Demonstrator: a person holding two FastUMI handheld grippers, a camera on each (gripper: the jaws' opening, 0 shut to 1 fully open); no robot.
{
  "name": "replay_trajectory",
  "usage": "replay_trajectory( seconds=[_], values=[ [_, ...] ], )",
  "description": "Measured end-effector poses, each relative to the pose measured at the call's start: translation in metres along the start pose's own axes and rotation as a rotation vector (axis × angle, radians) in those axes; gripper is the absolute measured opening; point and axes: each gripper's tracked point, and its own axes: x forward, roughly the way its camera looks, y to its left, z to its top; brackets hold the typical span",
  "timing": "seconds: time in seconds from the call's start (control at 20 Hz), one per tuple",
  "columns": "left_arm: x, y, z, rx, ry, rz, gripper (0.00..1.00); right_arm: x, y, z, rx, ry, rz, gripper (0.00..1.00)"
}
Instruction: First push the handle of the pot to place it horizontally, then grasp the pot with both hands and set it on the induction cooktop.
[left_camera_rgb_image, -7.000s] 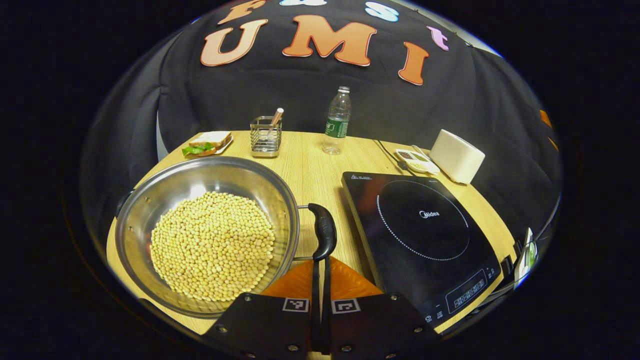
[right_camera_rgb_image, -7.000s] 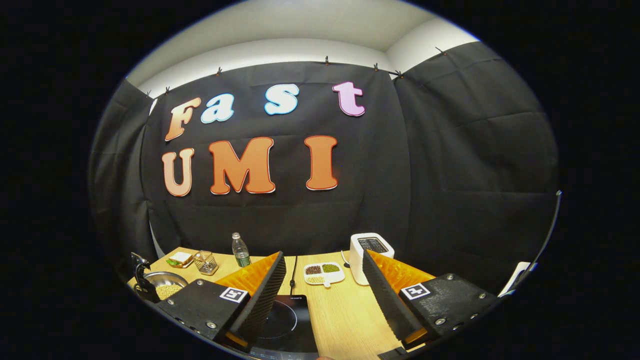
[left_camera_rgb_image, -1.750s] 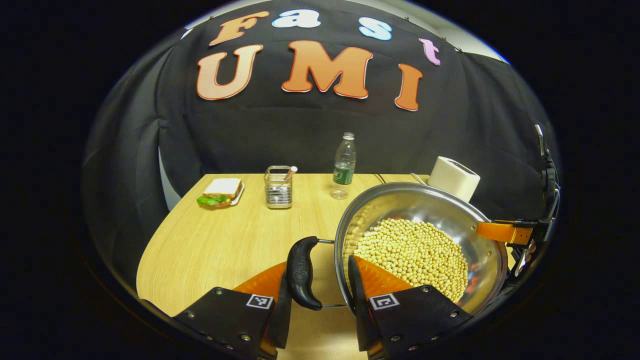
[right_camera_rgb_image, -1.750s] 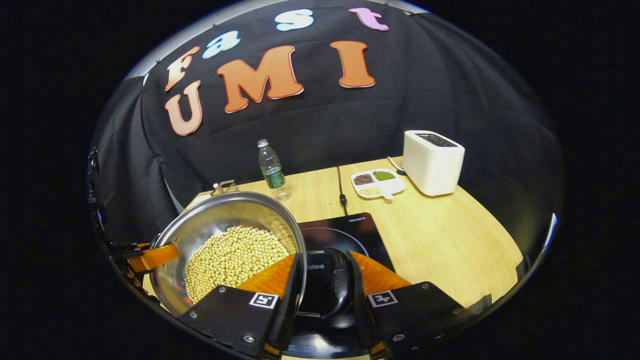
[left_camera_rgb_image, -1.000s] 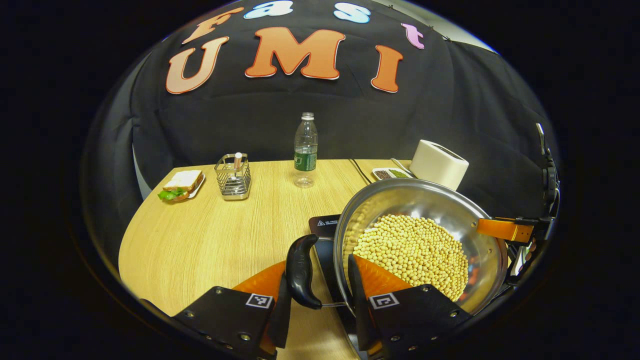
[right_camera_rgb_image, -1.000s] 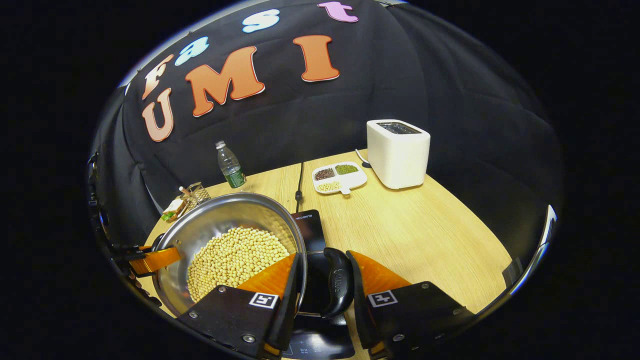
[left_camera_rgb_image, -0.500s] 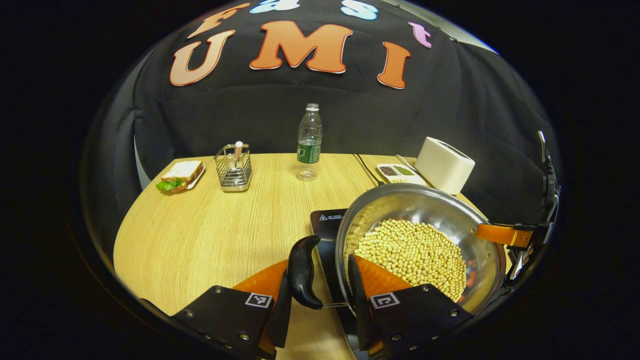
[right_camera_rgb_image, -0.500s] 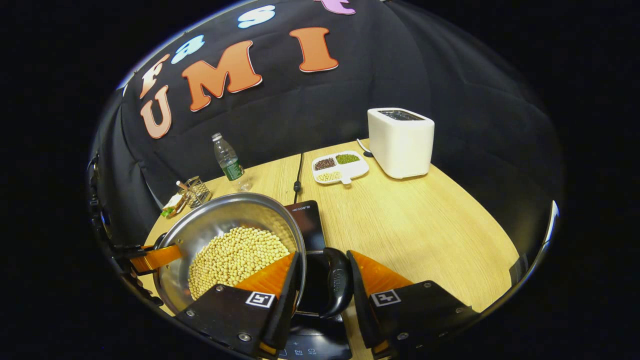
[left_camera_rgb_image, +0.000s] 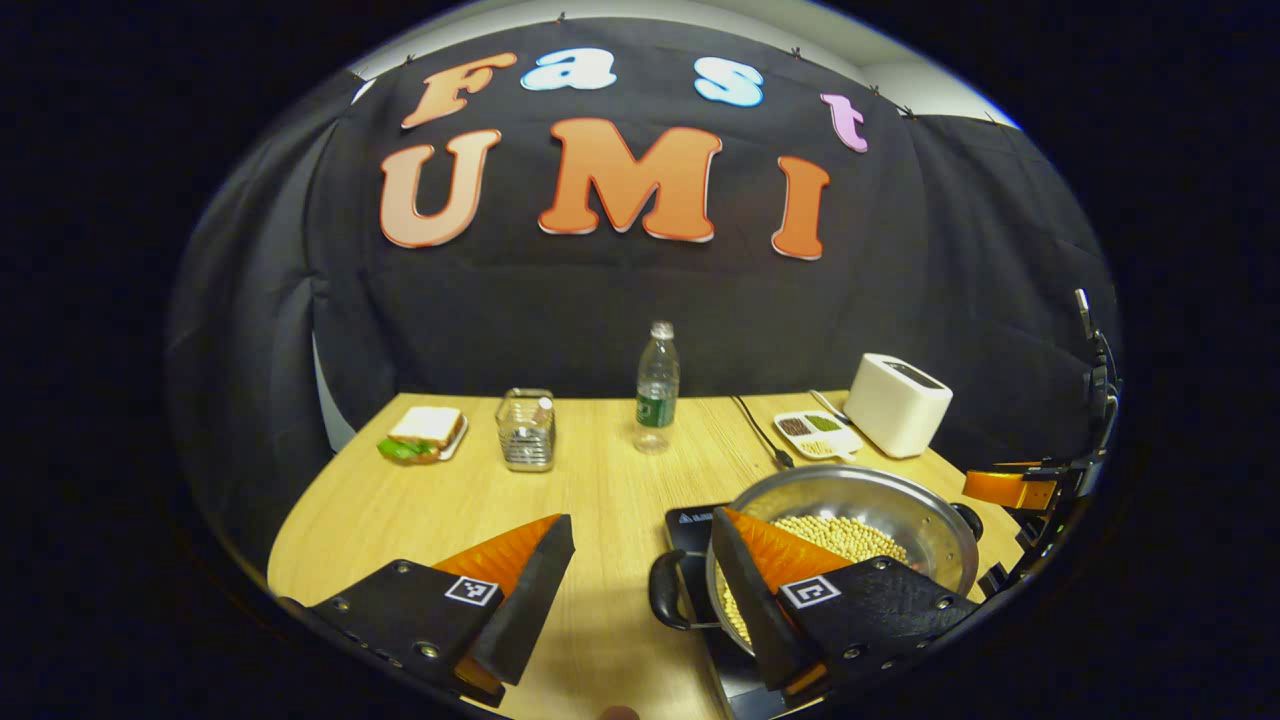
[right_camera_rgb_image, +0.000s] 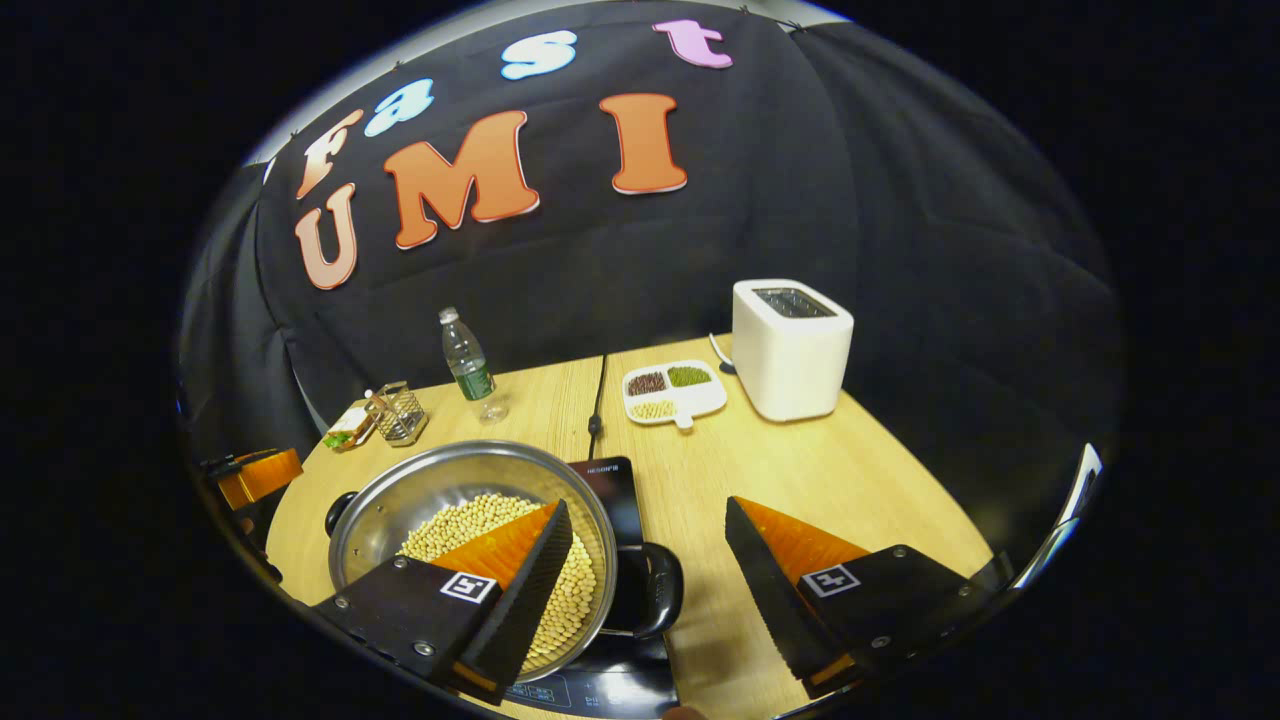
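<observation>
Black cloth wall behind a light wooden table.

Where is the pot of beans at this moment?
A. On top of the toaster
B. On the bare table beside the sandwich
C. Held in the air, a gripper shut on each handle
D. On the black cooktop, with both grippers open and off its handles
D: the pot rests on the cooktop, and the left gripper and right gripper stand wide open, clear of its handles.
</observation>
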Motion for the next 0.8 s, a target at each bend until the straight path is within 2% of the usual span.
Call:
replay_trajectory(
  seconds=[0.4, 0.6, 0.8],
  values=[
    [-0.096, 0.069, 0.132, 0.028, -0.283, 0.133, 0.86, -0.096, 0.014, 0.122, -0.058, -0.279, 0.022, 0.95],
    [-0.147, 0.097, 0.171, 0.023, -0.353, 0.186, 0.85, -0.143, 0.018, 0.156, -0.055, -0.385, 0.026, 0.95],
    [-0.194, 0.108, 0.197, 0.039, -0.419, 0.209, 0.86, -0.181, 0.013, 0.171, -0.036, -0.454, 0.039, 0.95]
  ],
)
